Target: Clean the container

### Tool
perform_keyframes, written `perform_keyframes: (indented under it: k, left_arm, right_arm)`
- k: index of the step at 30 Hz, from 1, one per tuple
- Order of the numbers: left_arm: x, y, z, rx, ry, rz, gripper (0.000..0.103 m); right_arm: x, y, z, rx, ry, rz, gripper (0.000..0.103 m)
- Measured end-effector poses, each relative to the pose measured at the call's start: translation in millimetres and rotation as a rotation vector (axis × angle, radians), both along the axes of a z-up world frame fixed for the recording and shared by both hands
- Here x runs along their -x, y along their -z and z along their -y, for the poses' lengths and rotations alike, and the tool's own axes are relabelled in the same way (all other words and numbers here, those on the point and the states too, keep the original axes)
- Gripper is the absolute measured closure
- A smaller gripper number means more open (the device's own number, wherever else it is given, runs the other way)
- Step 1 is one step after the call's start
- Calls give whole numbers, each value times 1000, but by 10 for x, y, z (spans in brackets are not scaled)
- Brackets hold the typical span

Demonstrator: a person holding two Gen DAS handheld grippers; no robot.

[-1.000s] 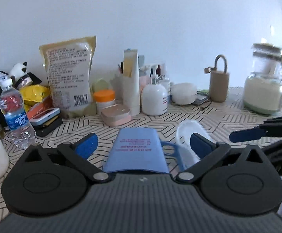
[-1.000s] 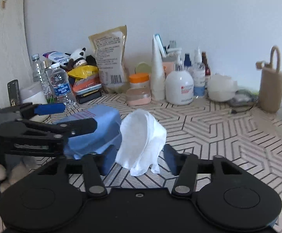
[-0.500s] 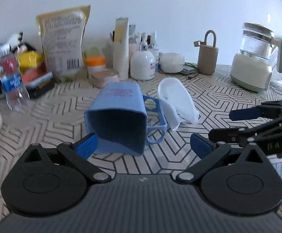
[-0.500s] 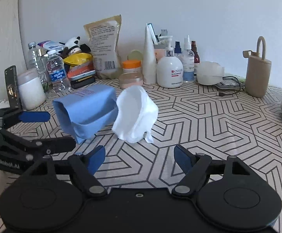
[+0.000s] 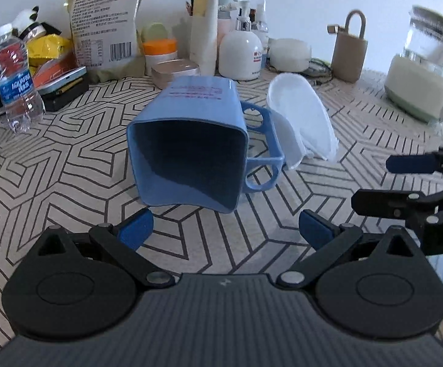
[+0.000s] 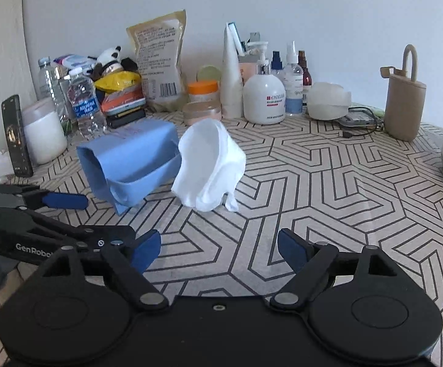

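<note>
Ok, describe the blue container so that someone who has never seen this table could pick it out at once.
On the table with the zigzag-patterned cloth, look in front of the row of bottles and packets along the wall. The blue container lies tipped on its side there, beside the white cloth. It is the only blue, squarish tub, with a holed rack on its flank.

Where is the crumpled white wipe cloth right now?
In both wrist views the crumpled white wipe cloth lies on the patterned tabletop, against the handle side of the tipped-over blue plastic container, ahead of both open grippers.

Patterned table [image 5: 68, 165] bears blue container [image 5: 191, 128], white cloth [image 5: 304, 122].
</note>
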State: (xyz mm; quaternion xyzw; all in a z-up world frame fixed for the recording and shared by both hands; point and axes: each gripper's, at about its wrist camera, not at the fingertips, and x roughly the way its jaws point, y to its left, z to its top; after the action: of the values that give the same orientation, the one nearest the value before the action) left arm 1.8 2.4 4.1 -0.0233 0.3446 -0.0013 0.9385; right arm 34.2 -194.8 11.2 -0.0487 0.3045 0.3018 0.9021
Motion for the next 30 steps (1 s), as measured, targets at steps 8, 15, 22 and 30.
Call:
perform_keyframes:
  k: [8,15,22,30]
  left_arm:
    - [-15,-2,39,-31,5,-12,0]
    - [12,12,13,-24,15,6,0]
    - [11,20,24,-26,7,13,0]
    - [7,22,20,-27,9,14,0]
  right_arm:
    - [-62,66,-49,36,-13,-45,15]
    - [-93,95,-54,37,-15,-67,12]
    - [-116,118,-54,21,-33,-80,2]
    - [-120,117,-53,20,-37,-81,0]
